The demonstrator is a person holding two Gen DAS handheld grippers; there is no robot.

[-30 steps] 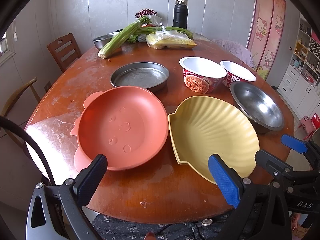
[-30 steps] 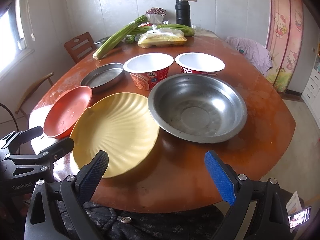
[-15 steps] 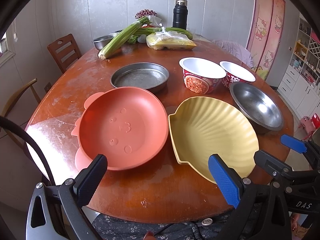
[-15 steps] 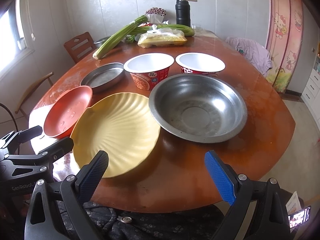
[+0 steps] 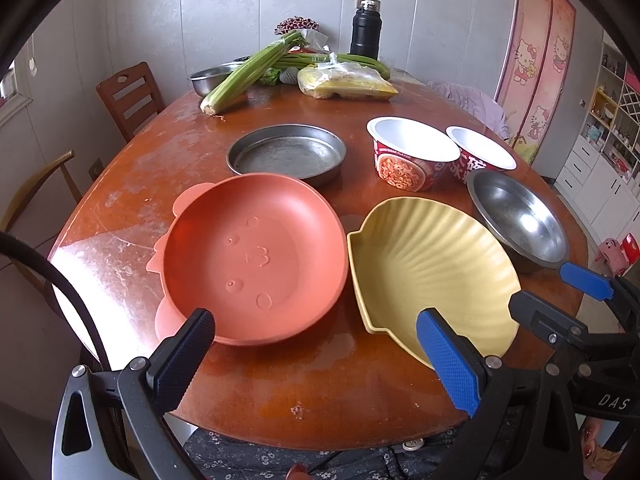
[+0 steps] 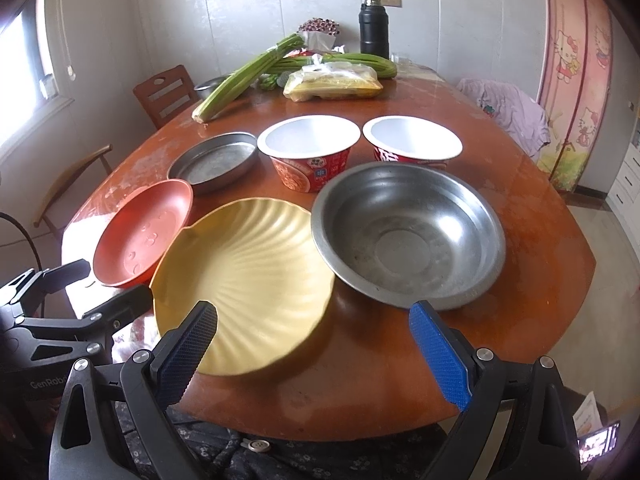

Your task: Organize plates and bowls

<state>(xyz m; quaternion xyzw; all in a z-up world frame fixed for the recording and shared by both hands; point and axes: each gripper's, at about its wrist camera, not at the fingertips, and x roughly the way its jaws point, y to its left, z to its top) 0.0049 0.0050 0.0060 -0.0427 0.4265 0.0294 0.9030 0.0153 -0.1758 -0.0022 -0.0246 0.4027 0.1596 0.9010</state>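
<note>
On the brown table (image 5: 280,384) lie an orange bear-shaped plate (image 5: 256,256), a yellow shell-shaped plate (image 5: 432,268), a steel bowl (image 5: 516,220), a flat steel pan (image 5: 286,154) and two red noodle cups (image 5: 412,158) (image 5: 480,156). My left gripper (image 5: 316,356) is open and empty, hovering at the near table edge before the orange and yellow plates. My right gripper (image 6: 316,344) is open and empty, hovering before the yellow plate (image 6: 244,280) and steel bowl (image 6: 408,236). The orange plate (image 6: 144,236) sits to its left.
At the far end lie celery stalks (image 5: 248,74), a bagged yellow food pack (image 5: 348,84), a black flask (image 5: 366,34) and another steel bowl (image 5: 212,78). Wooden chairs (image 5: 128,96) stand left of the table. A purple cloth (image 6: 508,112) lies on the right.
Nothing has visibly moved beyond a very slight drift of both views; both grippers stay open and empty.
</note>
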